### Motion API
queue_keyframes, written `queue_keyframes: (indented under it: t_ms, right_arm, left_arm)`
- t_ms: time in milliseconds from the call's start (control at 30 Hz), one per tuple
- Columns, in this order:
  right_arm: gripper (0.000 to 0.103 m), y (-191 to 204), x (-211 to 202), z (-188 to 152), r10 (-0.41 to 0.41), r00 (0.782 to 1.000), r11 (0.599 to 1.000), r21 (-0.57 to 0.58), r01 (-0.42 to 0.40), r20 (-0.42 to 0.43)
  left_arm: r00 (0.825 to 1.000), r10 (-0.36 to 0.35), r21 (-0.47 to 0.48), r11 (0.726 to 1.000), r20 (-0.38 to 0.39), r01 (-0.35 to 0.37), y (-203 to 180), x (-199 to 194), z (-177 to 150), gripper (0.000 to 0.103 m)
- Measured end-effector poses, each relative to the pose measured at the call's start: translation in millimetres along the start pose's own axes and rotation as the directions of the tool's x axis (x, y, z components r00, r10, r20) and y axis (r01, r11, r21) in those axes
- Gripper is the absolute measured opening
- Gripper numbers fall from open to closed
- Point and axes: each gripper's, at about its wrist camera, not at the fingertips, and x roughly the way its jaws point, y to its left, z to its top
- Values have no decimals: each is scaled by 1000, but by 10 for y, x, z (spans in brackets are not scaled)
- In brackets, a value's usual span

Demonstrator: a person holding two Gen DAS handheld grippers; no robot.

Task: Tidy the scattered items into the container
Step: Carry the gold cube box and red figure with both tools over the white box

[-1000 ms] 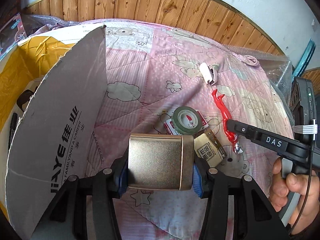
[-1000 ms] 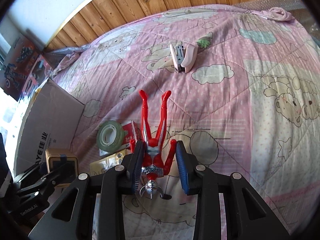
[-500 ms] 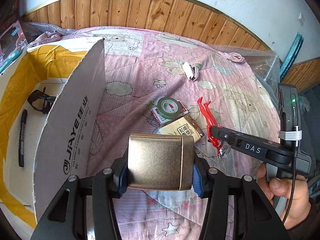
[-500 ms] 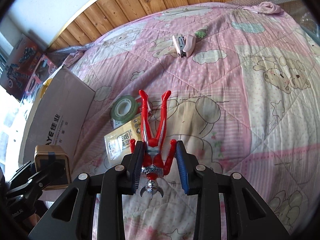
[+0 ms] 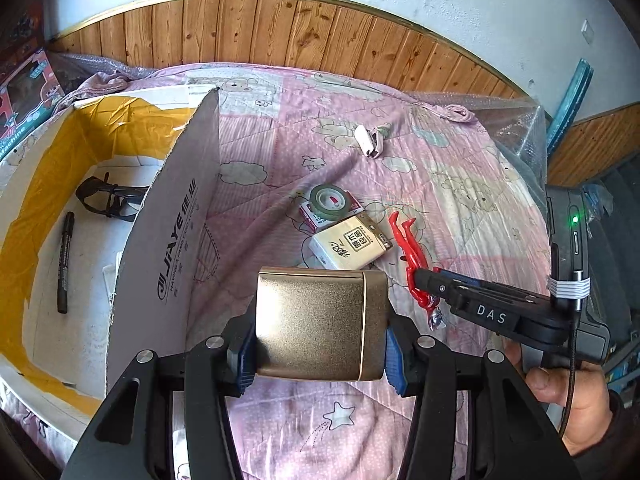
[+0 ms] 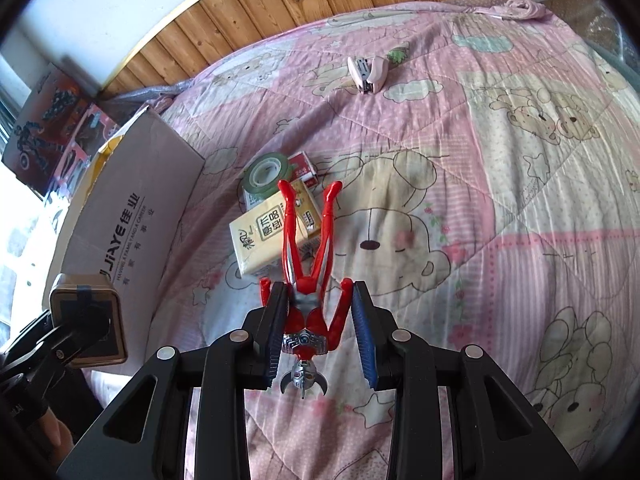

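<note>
Above the pink quilted bedspread [image 6: 500,216], the left gripper [image 5: 320,330] clamps a squarish gold metal tin [image 5: 320,324] by its two flat sides, while the right gripper [image 6: 320,328] pinches a red and silver plastic action figure [image 6: 308,280] at the torso, legs pointing forward. Both loads look rigid and light; the tin's smooth sides could slip, so the broad side hold suits it, and the figure's thin limbs favour the torso grip. To the left stands the open cardboard box lined with yellow tape [image 5: 168,216], holding a black marker [image 5: 64,260] and dark glasses [image 5: 108,200]. Its tall raised flap stands between the tin and the box floor, so clearing that edge probably needs height. The floor inside offers ample room.
</note>
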Motion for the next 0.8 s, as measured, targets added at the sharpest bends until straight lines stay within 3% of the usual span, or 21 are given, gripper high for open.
queue_keyframes:
  t_ms: [800]
  right_arm:
    - [33,356,-304,-580,22,1000,1000,-3,-22,2]
  left_arm:
    - [999,-26,17,1000,41,25,9,-472,-261,52]
